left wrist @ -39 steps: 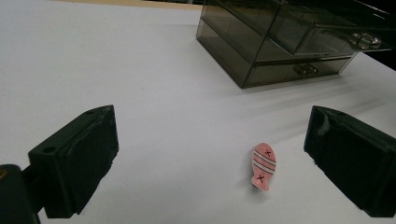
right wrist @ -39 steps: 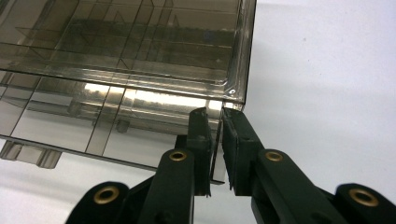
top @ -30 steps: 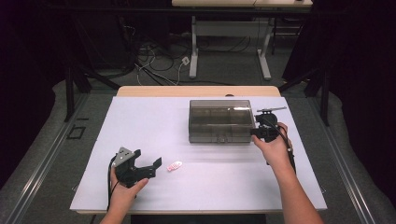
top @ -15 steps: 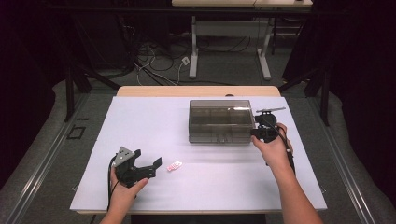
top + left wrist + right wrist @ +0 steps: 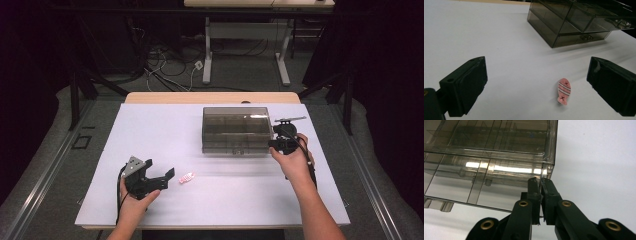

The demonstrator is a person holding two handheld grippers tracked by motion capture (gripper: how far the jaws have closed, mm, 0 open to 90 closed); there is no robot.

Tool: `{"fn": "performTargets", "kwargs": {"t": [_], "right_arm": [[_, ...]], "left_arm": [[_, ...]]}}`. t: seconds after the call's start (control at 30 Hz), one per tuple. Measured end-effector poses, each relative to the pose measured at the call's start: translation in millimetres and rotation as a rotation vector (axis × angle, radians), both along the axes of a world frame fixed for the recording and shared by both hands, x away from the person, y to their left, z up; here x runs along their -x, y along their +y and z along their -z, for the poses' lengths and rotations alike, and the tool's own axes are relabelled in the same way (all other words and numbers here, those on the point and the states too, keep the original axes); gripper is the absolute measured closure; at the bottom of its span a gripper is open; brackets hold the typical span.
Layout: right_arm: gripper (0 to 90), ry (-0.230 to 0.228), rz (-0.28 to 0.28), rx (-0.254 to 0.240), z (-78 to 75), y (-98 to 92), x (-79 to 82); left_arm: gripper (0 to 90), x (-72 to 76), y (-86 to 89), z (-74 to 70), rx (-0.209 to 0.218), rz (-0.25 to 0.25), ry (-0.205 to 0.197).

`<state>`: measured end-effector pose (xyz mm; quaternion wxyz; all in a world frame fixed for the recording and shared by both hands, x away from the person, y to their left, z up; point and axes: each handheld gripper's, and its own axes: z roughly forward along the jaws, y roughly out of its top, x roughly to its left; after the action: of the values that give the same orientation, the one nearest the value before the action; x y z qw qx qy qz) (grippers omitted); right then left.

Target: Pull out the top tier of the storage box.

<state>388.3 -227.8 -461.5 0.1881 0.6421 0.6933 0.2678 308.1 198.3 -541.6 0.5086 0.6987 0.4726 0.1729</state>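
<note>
1. A white table (image 5: 225,195) stands in a dark room; cables (image 5: 165,55) lie on the grey floor (image 5: 50,150) behind it, near a second desk (image 5: 245,45).
2. A pink fish (image 5: 564,91) lies flat on the table between the jaws of the left gripper (image 5: 161,179), a little ahead of them and nearer the right-hand jaw, touching neither.
3. The smoky clear box (image 5: 235,129) stands well beyond the left gripper.
4. The left gripper's jaws are wide apart and hold nothing.
5. The right gripper (image 5: 540,187) has its jaws pressed together on the box's corner edge, where the lid looks a little raised.
</note>
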Motion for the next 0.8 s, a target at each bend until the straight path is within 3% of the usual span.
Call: {"fn": "performTargets", "kwargs": {"t": [0.8], "right_arm": [[86.6,0.005,-0.014,0.014,-0.6,0.3,13.2]], "left_arm": [[3.4,-8.0,-9.2,-0.3,-0.001,0.037,-0.002]]}}
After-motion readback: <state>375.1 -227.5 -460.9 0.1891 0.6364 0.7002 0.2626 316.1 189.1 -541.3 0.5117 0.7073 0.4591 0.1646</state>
